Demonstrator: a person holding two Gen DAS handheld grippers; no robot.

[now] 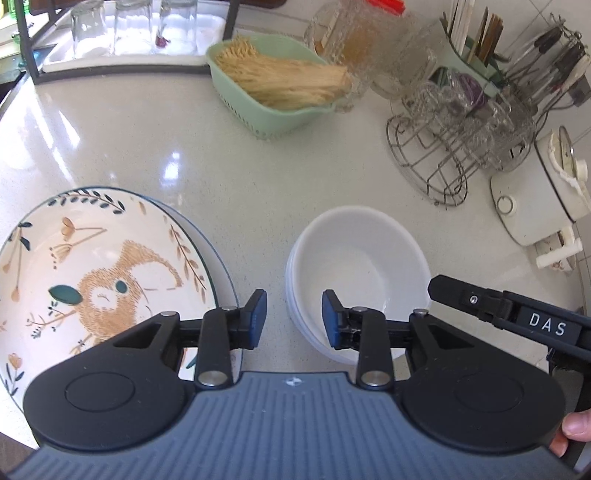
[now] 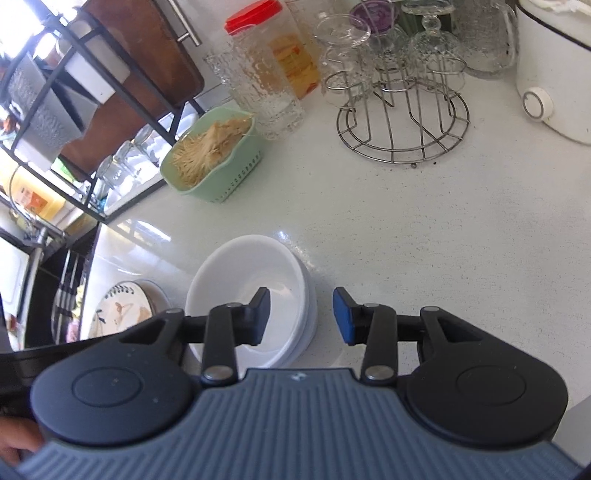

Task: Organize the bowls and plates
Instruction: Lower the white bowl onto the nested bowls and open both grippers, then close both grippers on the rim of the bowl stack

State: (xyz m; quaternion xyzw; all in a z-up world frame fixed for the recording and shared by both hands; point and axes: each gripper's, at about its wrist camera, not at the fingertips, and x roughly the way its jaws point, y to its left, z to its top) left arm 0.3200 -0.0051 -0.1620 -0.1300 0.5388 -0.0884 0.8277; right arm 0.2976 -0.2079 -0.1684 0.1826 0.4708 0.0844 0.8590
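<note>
A stack of white bowls point(image 1: 356, 258) sits on the pale counter; it also shows in the right wrist view point(image 2: 255, 291). A stack of plates, topped by a rabbit-patterned plate point(image 1: 99, 280), lies to its left and shows small in the right wrist view point(image 2: 122, 314). My left gripper point(image 1: 294, 317) is open and empty, hovering between the plates and the bowls. My right gripper point(image 2: 301, 315) is open and empty, its left finger over the bowls' rim. It shows at the right of the left wrist view point(image 1: 498, 306).
A green basket of noodles point(image 1: 280, 85) stands behind. A wire rack of glasses point(image 1: 461, 136), a glass jug point(image 2: 258, 85), a red-lidded jar point(image 2: 280, 48) and a white cooker point(image 2: 554, 66) are at the back right. A tray of glasses point(image 1: 129, 33) is at the back left.
</note>
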